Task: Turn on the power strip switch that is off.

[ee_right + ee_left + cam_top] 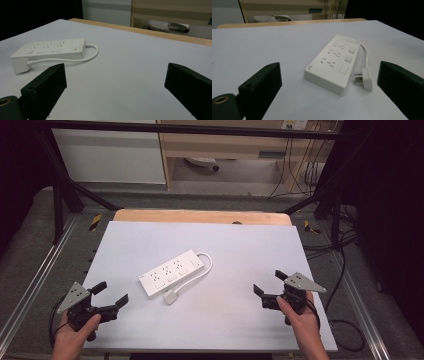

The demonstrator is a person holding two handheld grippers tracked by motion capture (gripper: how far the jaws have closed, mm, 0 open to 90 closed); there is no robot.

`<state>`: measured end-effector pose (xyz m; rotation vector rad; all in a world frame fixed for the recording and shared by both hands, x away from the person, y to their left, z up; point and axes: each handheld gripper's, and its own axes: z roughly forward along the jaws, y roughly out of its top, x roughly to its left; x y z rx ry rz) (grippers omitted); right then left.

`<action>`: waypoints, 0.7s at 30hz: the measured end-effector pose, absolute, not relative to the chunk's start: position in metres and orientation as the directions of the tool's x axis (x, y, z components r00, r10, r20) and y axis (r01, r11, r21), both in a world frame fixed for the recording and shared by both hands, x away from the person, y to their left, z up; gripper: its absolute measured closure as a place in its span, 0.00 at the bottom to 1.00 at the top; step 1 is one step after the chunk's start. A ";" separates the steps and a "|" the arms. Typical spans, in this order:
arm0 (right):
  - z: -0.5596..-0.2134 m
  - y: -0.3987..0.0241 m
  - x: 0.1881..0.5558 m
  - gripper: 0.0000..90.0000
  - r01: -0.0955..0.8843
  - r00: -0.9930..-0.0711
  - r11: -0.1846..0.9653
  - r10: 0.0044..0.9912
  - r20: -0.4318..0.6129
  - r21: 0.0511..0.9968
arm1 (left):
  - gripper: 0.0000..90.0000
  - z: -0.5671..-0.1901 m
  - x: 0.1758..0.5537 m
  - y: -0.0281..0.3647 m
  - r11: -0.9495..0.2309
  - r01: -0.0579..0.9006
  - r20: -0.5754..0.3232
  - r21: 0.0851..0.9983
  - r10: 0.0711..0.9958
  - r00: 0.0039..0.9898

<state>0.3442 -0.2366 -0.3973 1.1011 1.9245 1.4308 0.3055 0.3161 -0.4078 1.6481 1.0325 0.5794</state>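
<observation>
Power strip (171,272), plug (170,297) beside it: untouched, mid-table. My left gripper (112,296) and right gripper (268,283): jaws wide, empty, well apart. All work remains.

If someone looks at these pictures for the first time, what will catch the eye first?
The white power strip lies at an angle near the middle of the white table, its cord looping round to the plug that rests beside its near edge. Low at either side waits a black hand-held gripper, the left hand-held gripper and the right hand-held gripper, both with jaws wide open and empty, apart from the strip.
</observation>
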 end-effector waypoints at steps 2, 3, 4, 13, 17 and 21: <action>-0.396 -0.233 0.347 0.04 0.308 -0.558 0.117 0.826 0.080 0.944 | 0.06 -0.408 0.305 0.317 -0.072 0.338 -0.118 0.938 0.852 0.510; -0.396 -0.232 0.347 0.04 0.306 -0.559 0.118 0.826 0.078 0.945 | 0.06 -0.407 0.305 0.317 -0.072 0.338 -0.119 0.938 0.851 0.511; -0.396 -0.232 0.347 0.04 0.306 -0.559 0.118 0.826 0.078 0.945 | 0.06 -0.407 0.305 0.317 -0.071 0.337 -0.119 0.939 0.851 0.511; -0.402 -0.238 0.348 0.03 0.310 -0.547 0.106 0.833 0.086 0.945 | 0.08 -0.405 0.305 0.314 -0.052 0.339 -0.141 0.940 0.843 0.520; -0.407 -0.239 0.348 0.03 0.317 -0.542 0.109 0.836 0.086 0.942 | 0.14 -0.399 0.304 0.311 -0.023 0.317 -0.158 0.948 0.832 0.532; -0.409 -0.240 0.348 0.03 0.320 -0.543 0.115 0.836 0.082 0.940 | 0.19 -0.395 0.303 0.310 0.007 0.305 -0.173 0.952 0.837 0.520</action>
